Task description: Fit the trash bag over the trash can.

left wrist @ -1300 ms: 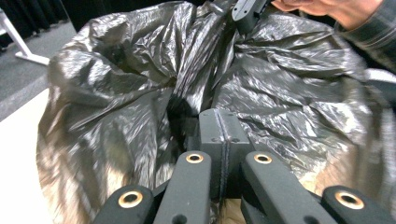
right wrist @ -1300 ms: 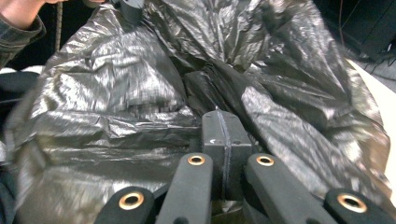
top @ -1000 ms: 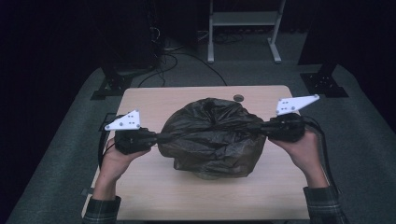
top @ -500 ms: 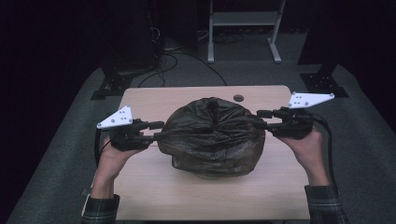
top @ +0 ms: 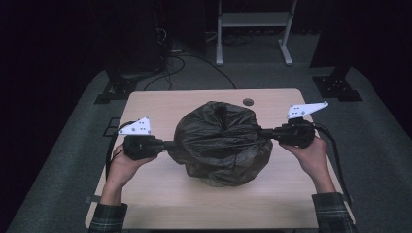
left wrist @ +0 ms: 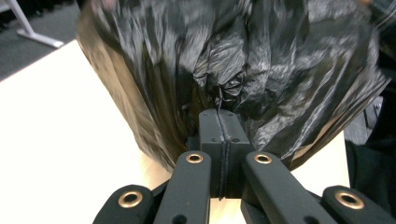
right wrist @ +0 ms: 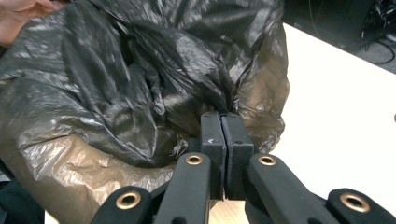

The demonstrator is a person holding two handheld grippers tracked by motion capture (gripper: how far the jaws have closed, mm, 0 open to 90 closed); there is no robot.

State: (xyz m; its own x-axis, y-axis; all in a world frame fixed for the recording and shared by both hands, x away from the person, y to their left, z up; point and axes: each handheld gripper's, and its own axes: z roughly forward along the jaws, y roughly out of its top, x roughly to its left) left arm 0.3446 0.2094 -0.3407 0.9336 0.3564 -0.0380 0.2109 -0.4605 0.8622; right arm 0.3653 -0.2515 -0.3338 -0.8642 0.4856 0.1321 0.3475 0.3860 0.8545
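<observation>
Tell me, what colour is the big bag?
Black and shiny, the bag shows best in the high view.

Plaid sleeves [top: 109, 217], black grippers with brass screws [left wrist: 194, 158], white plates [top: 135, 127].

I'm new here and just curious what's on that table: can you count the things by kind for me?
Black plastic bag: 1
Hand-held gripper: 2, the left hand-held gripper and the right hand-held gripper, each shut on the bag's plastic
Wooden table: 1
Small round disc on the table's far edge: 1
Total: 5
</observation>
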